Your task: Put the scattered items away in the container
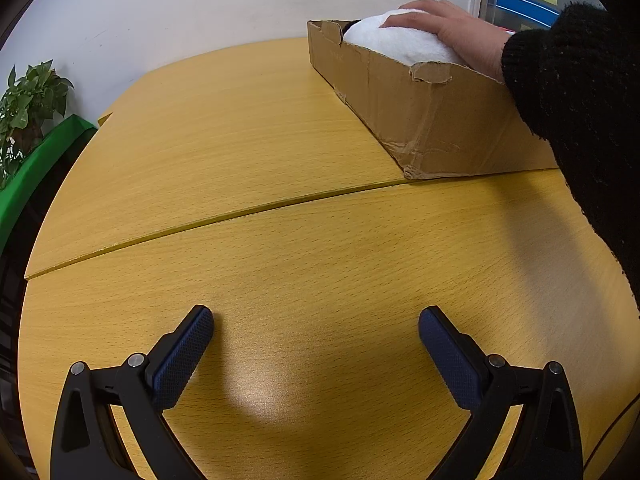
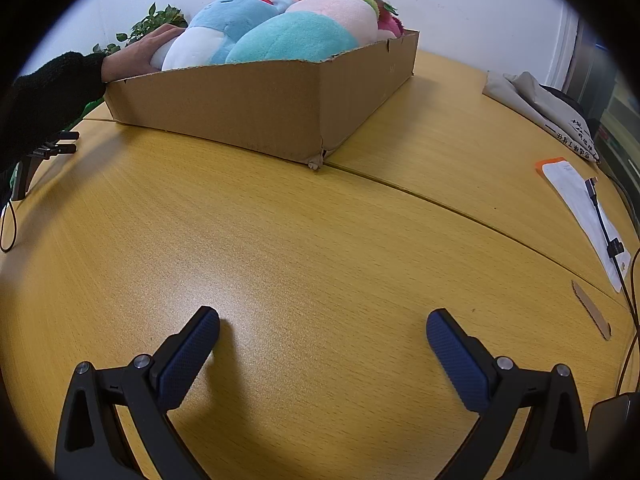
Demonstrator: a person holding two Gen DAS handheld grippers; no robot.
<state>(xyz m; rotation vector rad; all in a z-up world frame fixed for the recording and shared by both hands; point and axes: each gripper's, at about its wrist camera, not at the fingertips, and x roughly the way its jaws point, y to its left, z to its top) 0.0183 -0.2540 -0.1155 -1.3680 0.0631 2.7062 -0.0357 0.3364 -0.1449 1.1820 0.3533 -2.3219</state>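
A shallow cardboard box (image 2: 256, 100) stands on the yellow wooden table (image 2: 280, 240), filled with several plush toys: a blue and white one (image 2: 216, 28), a teal one (image 2: 292, 38) and a pink one (image 2: 340, 10). In the left wrist view the box (image 1: 420, 112) is at the upper right, and a bare hand (image 1: 444, 24) in a black sleeve presses a white plush (image 1: 400, 42) inside it. My left gripper (image 1: 316, 320) is open and empty, low over the table. My right gripper (image 2: 322, 322) is open and empty, low over the table in front of the box.
A potted plant (image 1: 28, 108) and a green edge are at the left. At the right in the right wrist view lie a white paper with an orange edge (image 2: 580, 208), a black cable (image 2: 604, 224), a grey cloth bag (image 2: 540, 108) and a cardboard strip (image 2: 592, 316).
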